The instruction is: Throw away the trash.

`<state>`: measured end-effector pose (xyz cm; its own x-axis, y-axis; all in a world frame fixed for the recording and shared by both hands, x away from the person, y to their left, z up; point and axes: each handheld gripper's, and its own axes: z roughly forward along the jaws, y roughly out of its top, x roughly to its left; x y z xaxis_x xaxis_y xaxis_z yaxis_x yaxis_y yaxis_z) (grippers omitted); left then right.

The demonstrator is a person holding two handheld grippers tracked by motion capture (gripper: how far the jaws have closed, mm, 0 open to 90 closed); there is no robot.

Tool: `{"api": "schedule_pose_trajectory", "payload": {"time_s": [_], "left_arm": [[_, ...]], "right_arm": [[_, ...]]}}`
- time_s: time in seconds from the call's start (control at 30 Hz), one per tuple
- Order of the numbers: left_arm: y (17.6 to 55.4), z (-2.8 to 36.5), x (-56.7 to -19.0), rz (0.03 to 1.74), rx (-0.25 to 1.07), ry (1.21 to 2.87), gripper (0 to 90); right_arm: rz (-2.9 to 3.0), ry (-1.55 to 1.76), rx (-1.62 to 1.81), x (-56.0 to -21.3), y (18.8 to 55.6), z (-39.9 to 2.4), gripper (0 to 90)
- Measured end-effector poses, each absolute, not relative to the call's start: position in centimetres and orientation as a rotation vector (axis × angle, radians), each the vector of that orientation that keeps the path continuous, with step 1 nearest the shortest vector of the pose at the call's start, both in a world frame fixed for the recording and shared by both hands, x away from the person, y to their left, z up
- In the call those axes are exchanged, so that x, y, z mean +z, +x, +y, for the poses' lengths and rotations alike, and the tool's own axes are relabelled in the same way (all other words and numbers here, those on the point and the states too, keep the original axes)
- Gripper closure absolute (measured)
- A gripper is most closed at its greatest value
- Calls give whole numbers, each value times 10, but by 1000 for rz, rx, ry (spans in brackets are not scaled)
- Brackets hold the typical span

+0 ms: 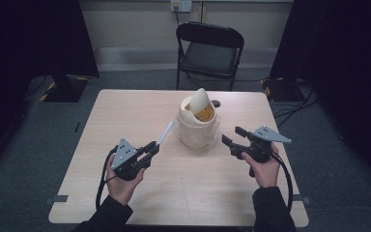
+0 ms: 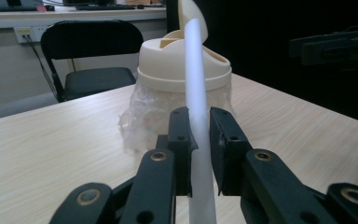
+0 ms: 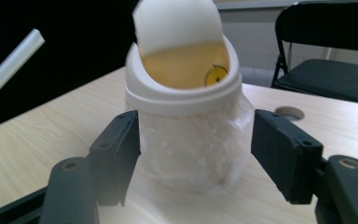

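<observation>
A small cream bin (image 1: pixel 198 126) with a clear plastic liner stands at the middle of the wooden table (image 1: pixel 125 193). Its swing lid (image 1: pixel 201 100) is tipped up, and a yellow inside shows beneath it. My left gripper (image 1: pixel 152 147) is shut on a thin white tube (image 1: pixel 165 133) that points toward the bin's left side. In the left gripper view both pads clamp the tube (image 2: pixel 196 84), with the bin (image 2: pixel 168 60) just beyond. My right gripper (image 1: pixel 232 135) stands open to the right of the bin, apart from it. In the right gripper view the bin (image 3: pixel 186 102) stands ahead of the spread jaws.
A black folding chair (image 1: pixel 208 53) stands behind the table's far edge. A round cable hole (image 1: pixel 216 103) lies in the tabletop just behind the bin. Dark curtains hang at both sides. Bare wood stretches in front of the bin and to the left.
</observation>
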<state>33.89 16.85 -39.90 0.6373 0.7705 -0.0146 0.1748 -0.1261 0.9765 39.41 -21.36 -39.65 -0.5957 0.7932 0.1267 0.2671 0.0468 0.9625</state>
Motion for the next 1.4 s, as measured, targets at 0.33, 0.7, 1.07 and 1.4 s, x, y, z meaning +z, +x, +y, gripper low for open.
{"api": "schedule_pose_trajectory", "payload": {"time_s": [0.33, 0.7, 1.07, 1.4], "left_arm": [[337, 147, -395, 715, 606, 1631, 794], [337, 118, -395, 660, 590, 1646, 794], [334, 103, -396, 629, 589, 1649, 794], [333, 100, -396, 625, 588, 1647, 793]], "right_arm": [[1882, 1011, 1681, -384, 396, -188, 337], [1918, 946, 1787, -375, 396, -161, 362], [1966, 946, 1902, -375, 396, -142, 413], [2056, 1031, 2019, -376, 394, -138, 671]]}}
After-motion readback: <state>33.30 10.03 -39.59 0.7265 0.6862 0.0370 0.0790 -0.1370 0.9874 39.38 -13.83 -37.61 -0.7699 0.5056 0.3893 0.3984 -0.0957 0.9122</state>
